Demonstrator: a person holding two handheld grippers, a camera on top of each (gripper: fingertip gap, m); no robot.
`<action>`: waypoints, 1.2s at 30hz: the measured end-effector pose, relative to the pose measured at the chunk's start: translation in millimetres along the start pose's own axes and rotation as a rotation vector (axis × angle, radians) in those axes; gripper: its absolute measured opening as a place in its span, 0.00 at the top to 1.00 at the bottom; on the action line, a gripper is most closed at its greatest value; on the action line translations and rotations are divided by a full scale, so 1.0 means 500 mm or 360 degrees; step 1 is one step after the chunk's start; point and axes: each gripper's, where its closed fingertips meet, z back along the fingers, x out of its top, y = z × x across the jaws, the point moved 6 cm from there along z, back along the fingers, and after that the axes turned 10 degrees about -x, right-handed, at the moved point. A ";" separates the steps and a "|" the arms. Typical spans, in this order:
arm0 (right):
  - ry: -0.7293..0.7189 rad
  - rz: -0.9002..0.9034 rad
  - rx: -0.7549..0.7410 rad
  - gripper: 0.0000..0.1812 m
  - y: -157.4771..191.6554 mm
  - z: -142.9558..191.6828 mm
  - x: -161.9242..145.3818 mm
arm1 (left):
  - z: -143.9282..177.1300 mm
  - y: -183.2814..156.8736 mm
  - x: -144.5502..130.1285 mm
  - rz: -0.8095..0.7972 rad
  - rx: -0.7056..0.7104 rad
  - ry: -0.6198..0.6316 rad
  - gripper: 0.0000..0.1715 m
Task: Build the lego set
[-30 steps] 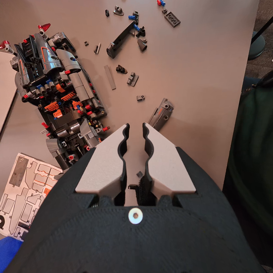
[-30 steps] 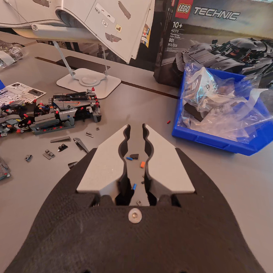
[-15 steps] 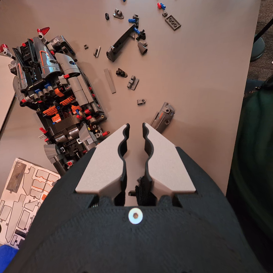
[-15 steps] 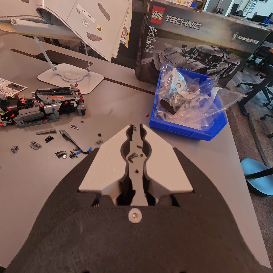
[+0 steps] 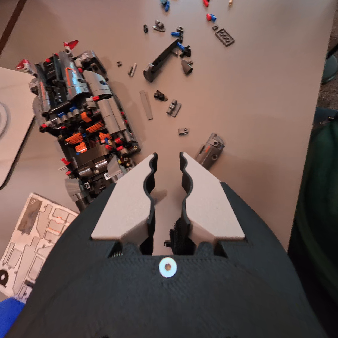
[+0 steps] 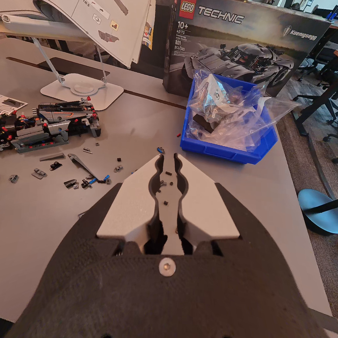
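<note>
- A grey tabletop point(image 6: 139, 128) carries the work; past its right edge lie carpet and office chair legs.
- The half-built model car point(image 5: 82, 117), dark grey with orange and red bits, lies near the tabletop's left side, in front of the white base of a stand point(image 6: 82, 89) that holds an open instruction booklet point(image 6: 113, 27).
- A sticker sheet point(image 5: 34, 237) lies flat just beside the car's near end.
- Loose pieces are scattered over the middle: a long dark beam point(image 5: 161, 62), a flat grey tile point(image 5: 146, 105), a studded plate point(image 5: 224, 37), blue pins and a small grey sub-assembly point(image 5: 210, 151).
- The left gripper point(image 5: 168, 155) hangs over bare tabletop between the car and that sub-assembly, its fingers parted by a moderate gap with nothing between them.
- The right gripper point(image 6: 168, 155) hovers above several tiny black pins point(image 6: 165, 202), its tips only narrowly apart and gripping nothing.
- A blue bin point(image 6: 219, 153) stuffed with clear plastic bags point(image 6: 228, 113) sits near the tabletop's far right corner, touching or just in front of the set's box point(image 6: 247, 42).
</note>
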 end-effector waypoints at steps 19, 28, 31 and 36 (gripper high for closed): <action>0.0067 0.0125 0.0351 0.90 0.108 -0.038 -0.023 | 0.000 0.109 -0.066 0.0338 0.0440 0.0093 0.54; 0.0224 0.0176 0.0718 0.88 0.221 -0.086 -0.071 | 0.019 0.111 -0.072 0.0353 0.0495 0.0064 0.56; 0.0259 0.0223 0.0820 0.89 0.275 -0.121 -0.095 | 0.027 0.112 -0.078 0.0384 0.0502 0.0039 0.56; 0.0387 0.0323 0.0871 0.91 0.338 -0.194 -0.150 | 0.035 0.112 -0.091 0.0418 0.0514 0.0037 0.57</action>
